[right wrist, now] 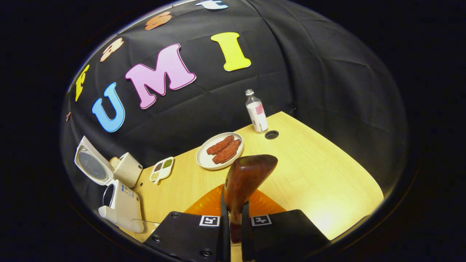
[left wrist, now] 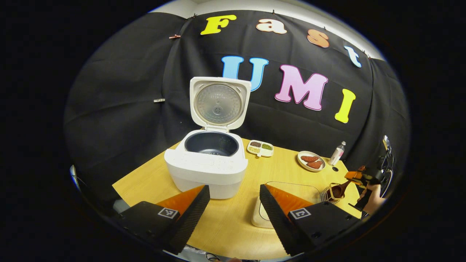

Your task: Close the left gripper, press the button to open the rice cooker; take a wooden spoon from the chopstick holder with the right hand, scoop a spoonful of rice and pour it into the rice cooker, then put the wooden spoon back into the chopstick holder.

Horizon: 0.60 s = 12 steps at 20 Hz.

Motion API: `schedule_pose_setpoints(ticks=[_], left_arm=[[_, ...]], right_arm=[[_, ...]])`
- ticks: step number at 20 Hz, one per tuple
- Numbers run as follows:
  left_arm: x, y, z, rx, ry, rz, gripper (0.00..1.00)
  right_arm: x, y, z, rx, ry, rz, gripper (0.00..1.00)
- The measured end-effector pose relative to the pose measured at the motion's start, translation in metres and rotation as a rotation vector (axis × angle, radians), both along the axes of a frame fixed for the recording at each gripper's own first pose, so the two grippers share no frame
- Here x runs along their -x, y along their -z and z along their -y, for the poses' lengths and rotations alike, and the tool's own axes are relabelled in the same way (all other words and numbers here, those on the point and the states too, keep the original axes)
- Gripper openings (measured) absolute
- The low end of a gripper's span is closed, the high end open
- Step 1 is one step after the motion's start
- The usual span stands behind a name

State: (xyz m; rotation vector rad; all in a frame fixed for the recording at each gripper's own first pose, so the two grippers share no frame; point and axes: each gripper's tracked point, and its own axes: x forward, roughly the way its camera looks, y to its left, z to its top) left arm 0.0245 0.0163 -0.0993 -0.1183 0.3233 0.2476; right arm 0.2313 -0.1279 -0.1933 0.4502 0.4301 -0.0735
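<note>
Jaws of the right gripper (right wrist: pixel 233 218) are clamped on the handle of the wooden spoon (right wrist: pixel 244 178), whose bowl sticks up ahead of the fingers, over the table (right wrist: pixel 327 171); the left gripper (left wrist: pixel 233 203) hangs with its jaws wide apart and nothing between them, just in front of the rice cooker (left wrist: pixel 206 167). With the lid (left wrist: pixel 218 103) already standing upright and the dark pot bare, the step in hand looks like carrying the spoon toward the rice. In the left gripper view the spoon sits close to the wire chopstick holder (left wrist: pixel 326 194) at the table's right side. Which dish holds the rice is hard to tell; a clear container (left wrist: pixel 291 189) lies beside the holder. Next the spoon needs tipping down into the grain, then a level carry to the pot. Open tabletop lies between plate (right wrist: pixel 219 151) and bottle (right wrist: pixel 257 116), while the near edge is close
</note>
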Motion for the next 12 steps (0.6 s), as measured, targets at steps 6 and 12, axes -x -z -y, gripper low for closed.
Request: schedule_pose_setpoints(ticks=[6, 12], left_arm=[[-0.002, -0.004, -0.010, -0.009, -0.022, 0.008, 0.95], [-0.004, -0.009, -0.009, -0.014, 0.003, 0.024, 0.95]], right_arm=[[0.008, 0.011, 0.001, -0.010, -0.011, -0.021, 0.18], [0.025, 0.009, 0.007, 0.015, -0.026, -0.032, 0.75]])
